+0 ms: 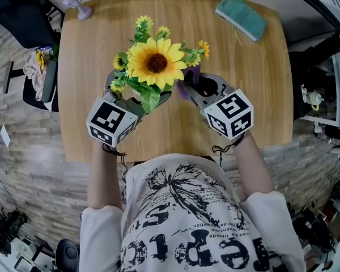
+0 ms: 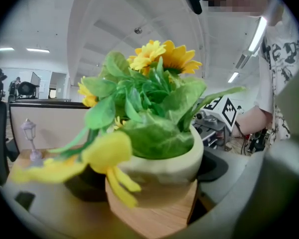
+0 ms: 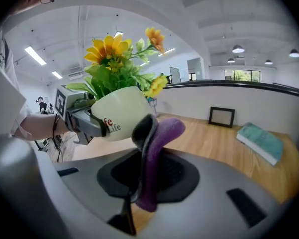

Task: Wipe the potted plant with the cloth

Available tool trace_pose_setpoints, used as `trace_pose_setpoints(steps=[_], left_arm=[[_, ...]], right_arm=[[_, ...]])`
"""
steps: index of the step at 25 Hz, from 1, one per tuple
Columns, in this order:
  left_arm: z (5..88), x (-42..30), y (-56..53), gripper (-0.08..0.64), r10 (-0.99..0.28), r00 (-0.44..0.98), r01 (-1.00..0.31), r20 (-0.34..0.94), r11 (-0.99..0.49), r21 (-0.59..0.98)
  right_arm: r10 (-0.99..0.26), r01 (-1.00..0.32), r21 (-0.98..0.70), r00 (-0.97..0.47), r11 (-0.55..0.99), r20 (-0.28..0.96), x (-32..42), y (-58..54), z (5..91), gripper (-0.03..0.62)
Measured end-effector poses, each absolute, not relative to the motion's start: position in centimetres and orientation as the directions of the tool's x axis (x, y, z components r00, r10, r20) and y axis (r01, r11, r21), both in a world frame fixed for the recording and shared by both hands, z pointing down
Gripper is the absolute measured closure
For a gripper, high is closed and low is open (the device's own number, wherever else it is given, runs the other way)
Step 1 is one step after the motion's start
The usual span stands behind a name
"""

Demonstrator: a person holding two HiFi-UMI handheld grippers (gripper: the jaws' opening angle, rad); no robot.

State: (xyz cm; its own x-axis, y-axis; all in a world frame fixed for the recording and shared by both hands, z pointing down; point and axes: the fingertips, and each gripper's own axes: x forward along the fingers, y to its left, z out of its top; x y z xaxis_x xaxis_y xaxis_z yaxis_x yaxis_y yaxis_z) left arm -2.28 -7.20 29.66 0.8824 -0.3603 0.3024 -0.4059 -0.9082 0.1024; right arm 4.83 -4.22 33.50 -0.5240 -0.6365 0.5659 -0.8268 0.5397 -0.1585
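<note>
— As the head view looks down on the pale wooden table (image 1: 255, 84), where is the potted plant (image 1: 149, 98)?

— Between the left gripper (image 1: 135, 102) jaws, which clamp it low under the ruffled sunflower (image 1: 156, 63). The right gripper (image 1: 188, 89) sits just beside it, pinching a purple cloth (image 1: 184, 90).

— And the left gripper view?

— It shows a rounded, matte cream pot (image 2: 164, 163) on a grained wooden base (image 2: 154, 210), with broad veined leaves (image 2: 154, 133) spilling over the rim.

— The right gripper view?

— Its jaws are closed on the soft, fuzzy cloth, which stands in a curved fold near the pot's smooth side.
</note>
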Motion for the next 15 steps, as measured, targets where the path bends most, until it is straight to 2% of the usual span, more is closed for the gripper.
trace_pose_setpoints(steps=[5,9,15], left_arm=[[30.9,-2.1,-6.7,0.043,-0.348,0.883,-0.389,0.315,-0.918,0.077],[32.0,-0.7,-5.7,0.043,-0.318,0.895,-0.356,0.313,-0.932,0.072],[35.0,1.6,-4.3,0.043,-0.254,0.912,-0.298,0.321,-0.950,0.096]], right_arm=[[-0.678,-0.874,-0.205,-0.473,0.440,0.563,6.9,-5.2,34.0,0.514],[-0.729,-0.913,-0.154,-0.395,0.377,0.559,9.5,-5.7,34.3,0.514],[-0.817,-0.947,-0.088,-0.312,0.309,0.485,13.3,-7.1,33.2,0.514]])
